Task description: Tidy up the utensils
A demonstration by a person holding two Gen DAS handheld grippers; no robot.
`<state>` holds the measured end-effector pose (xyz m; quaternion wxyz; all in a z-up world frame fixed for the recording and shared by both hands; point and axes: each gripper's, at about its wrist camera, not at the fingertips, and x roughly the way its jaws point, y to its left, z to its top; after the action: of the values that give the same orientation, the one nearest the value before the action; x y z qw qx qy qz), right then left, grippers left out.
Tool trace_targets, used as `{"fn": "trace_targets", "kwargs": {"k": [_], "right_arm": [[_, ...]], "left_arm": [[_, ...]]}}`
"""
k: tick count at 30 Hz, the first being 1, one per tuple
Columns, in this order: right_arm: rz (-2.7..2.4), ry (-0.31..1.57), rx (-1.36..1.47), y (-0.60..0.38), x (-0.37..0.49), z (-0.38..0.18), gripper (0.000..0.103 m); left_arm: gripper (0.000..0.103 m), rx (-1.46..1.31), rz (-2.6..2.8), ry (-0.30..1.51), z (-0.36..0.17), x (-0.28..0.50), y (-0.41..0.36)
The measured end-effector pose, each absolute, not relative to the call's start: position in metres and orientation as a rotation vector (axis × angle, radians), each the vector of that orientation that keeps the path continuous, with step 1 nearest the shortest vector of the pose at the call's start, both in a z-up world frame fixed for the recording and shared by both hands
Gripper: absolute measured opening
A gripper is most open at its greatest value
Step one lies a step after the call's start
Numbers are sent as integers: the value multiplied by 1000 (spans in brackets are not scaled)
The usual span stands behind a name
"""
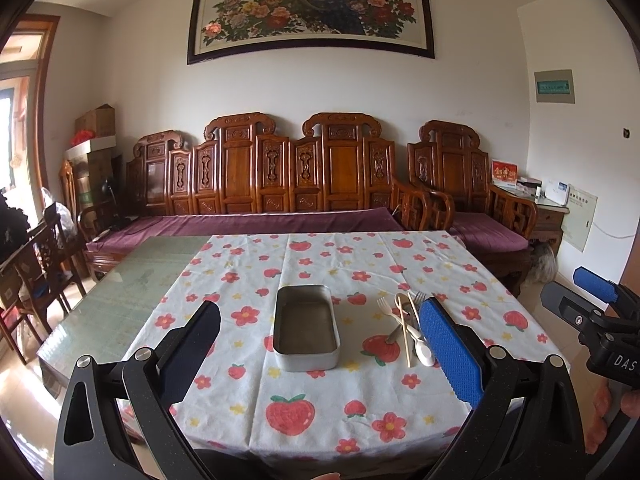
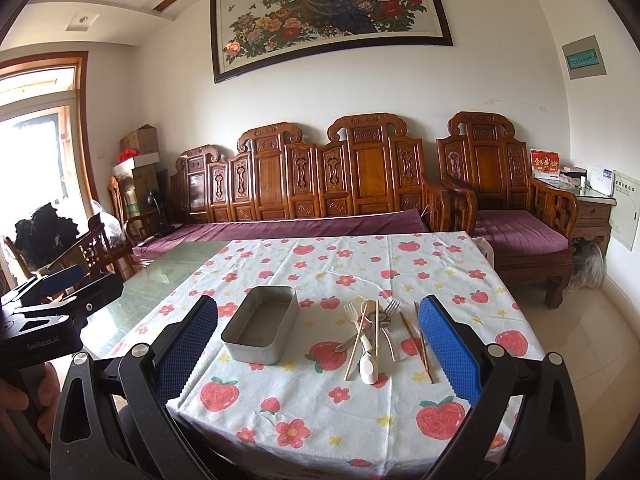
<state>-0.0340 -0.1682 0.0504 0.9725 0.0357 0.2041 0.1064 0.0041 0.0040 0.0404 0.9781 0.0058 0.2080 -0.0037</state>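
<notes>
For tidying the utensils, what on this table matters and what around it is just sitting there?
For the job: metal tin, empty; utensil pile beside it, with forks, spoons, chopsticks; open left gripper; open right gripper.

Just there: strawberry tablecloth, wooden bench, peacock painting, cardboard boxes.

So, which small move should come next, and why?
Probably lower the right claw onto the white spoon atop the utensil pile. Both claws are open and empty, and the metal tin beside the pile holds nothing.
</notes>
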Motion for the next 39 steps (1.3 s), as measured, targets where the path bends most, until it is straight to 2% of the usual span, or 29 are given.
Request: {"fn": "trace_targets", "kwargs": {"k": [12, 20, 23, 31, 39], "right_arm": [[210, 435, 80, -170, -28, 52, 101], [209, 481, 87, -185, -5, 21, 100], [211, 508, 85, -191, 10, 3, 95], [197, 590, 77, -204, 51, -37, 73], [184, 657, 73, -217, 92, -75, 66]], "left_arm": [[97, 14, -21, 455, 23, 11, -1], [97, 27, -46, 518, -9, 37, -2], [97, 37, -59, 543, -23, 49, -4], [97, 45, -106, 604, -54, 88, -12], [97, 49, -185, 658, -81, 130, -27]]}}
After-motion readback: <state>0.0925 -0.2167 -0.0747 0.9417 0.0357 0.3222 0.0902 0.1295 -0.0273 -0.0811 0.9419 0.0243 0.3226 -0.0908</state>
